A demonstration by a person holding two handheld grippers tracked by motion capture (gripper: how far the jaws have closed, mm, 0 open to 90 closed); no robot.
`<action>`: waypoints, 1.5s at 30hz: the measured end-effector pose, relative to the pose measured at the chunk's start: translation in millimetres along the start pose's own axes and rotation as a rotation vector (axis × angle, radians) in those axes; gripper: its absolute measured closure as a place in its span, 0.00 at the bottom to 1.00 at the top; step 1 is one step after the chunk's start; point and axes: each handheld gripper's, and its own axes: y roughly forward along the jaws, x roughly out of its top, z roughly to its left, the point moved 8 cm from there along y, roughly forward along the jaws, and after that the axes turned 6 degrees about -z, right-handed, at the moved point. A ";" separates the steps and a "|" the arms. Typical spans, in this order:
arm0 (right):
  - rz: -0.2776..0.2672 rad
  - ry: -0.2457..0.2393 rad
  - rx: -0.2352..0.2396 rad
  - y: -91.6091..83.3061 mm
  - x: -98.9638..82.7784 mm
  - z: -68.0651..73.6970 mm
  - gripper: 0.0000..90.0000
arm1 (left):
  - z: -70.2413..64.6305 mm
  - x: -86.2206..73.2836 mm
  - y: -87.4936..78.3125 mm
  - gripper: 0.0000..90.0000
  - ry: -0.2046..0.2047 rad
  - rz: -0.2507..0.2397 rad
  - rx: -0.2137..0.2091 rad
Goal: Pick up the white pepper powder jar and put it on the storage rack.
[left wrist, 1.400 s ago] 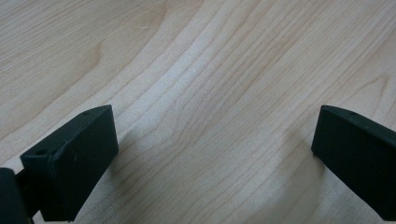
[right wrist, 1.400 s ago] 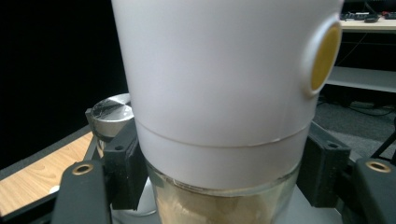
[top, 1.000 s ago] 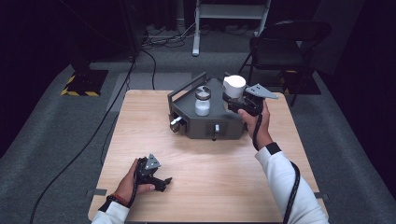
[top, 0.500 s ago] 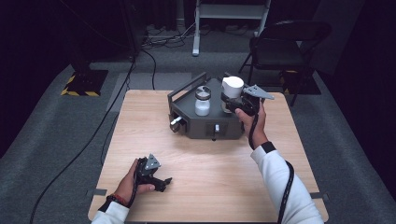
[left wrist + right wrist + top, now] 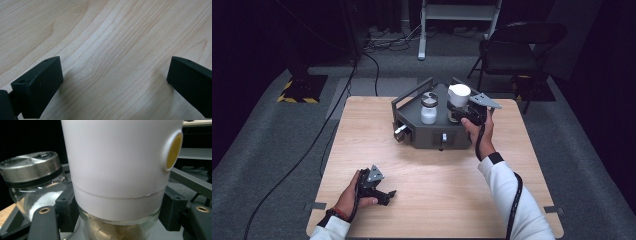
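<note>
Rack [image 5: 432, 135] sits on the tabletop [image 5: 437, 200] toward 12 o'clock. On it: jar [image 5: 428, 107], with the grinder [image 5: 458, 97] just beside it at 3 o'clock. My right gripper [image 5: 458, 116] clamps the grinder from 6 o'clock. My left gripper [image 5: 384, 196] rests on the tabletop at 7 o'clock, well apart.

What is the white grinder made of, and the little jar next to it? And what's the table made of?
The white grinder looks like smooth matte plastic on top, with a clear, probably glass, base. The little jar seems to be clear glass, since white grains show through, and its brushed silver lid looks like metal. The table appears to be pale wood or wood veneer, with visible grain lines.
</note>
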 end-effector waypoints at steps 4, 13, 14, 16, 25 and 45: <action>-0.001 0.002 0.001 0.1 -2.3 0.0 0.33 | 0.0 0.0 0.0 0.00 0.000 0.000 0.000; -0.006 -0.003 -0.003 -1.3 -5.8 1.1 0.33 | 0.0 0.0 0.0 0.00 0.000 0.000 0.000; -0.004 -0.008 -0.002 -1.5 -5.8 1.4 0.33 | 0.0 0.0 0.0 0.00 0.000 0.000 0.000; -0.003 -0.019 -0.002 -2.0 -6.1 2.5 0.33 | 0.0 0.0 0.0 0.00 0.000 0.000 0.000; 0.025 -0.043 -0.015 -4.0 -2.3 7.2 0.32 | -0.1 -0.3 -0.3 0.00 0.003 0.000 -0.002; 0.092 -0.194 0.004 -38.7 35.2 8.9 0.05 | 0.0 -0.2 -0.3 0.00 0.002 0.000 -0.002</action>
